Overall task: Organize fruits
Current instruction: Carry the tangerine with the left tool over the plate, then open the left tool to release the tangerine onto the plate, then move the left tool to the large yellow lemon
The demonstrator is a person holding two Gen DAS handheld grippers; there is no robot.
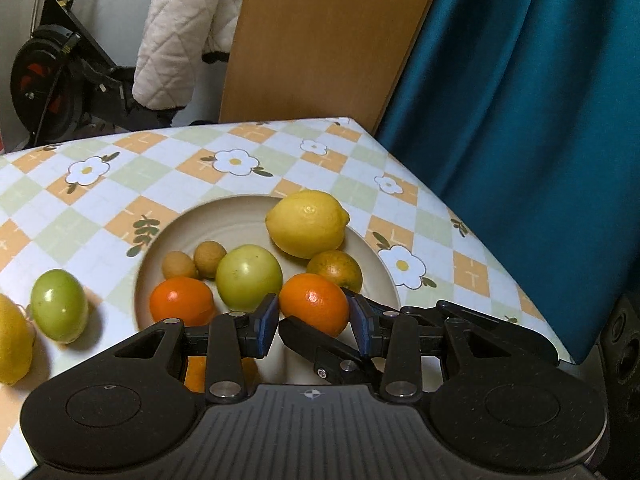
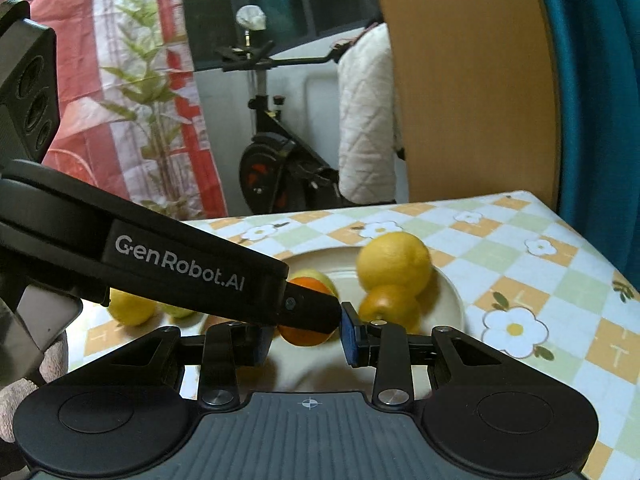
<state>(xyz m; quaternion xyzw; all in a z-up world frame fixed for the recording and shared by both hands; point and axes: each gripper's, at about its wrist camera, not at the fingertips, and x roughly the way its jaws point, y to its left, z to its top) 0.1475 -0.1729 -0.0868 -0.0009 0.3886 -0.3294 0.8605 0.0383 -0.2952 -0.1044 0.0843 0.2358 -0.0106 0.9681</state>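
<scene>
A beige plate point(image 1: 224, 220) holds a lemon point(image 1: 306, 224), a green tomato point(image 1: 248, 276), two oranges point(image 1: 182, 300), a greenish orange point(image 1: 336, 268) and two small brown fruits point(image 1: 209, 254). My left gripper point(image 1: 314, 320) is over the plate's near side, its blue pads around an orange point(image 1: 314, 308). In the right wrist view the left gripper's body crosses in front, and my right gripper point(image 2: 306, 338) is open just behind that same orange point(image 2: 306, 334). A green tomato point(image 1: 59, 306) and a lemon point(image 1: 14, 344) lie on the cloth at the left.
The table has a checked flower tablecloth point(image 1: 400, 200). Its far and right edges are near. A teal curtain point(image 1: 520, 80), a wooden board point(image 1: 320, 40) and an exercise bike point(image 1: 52, 76) stand behind it.
</scene>
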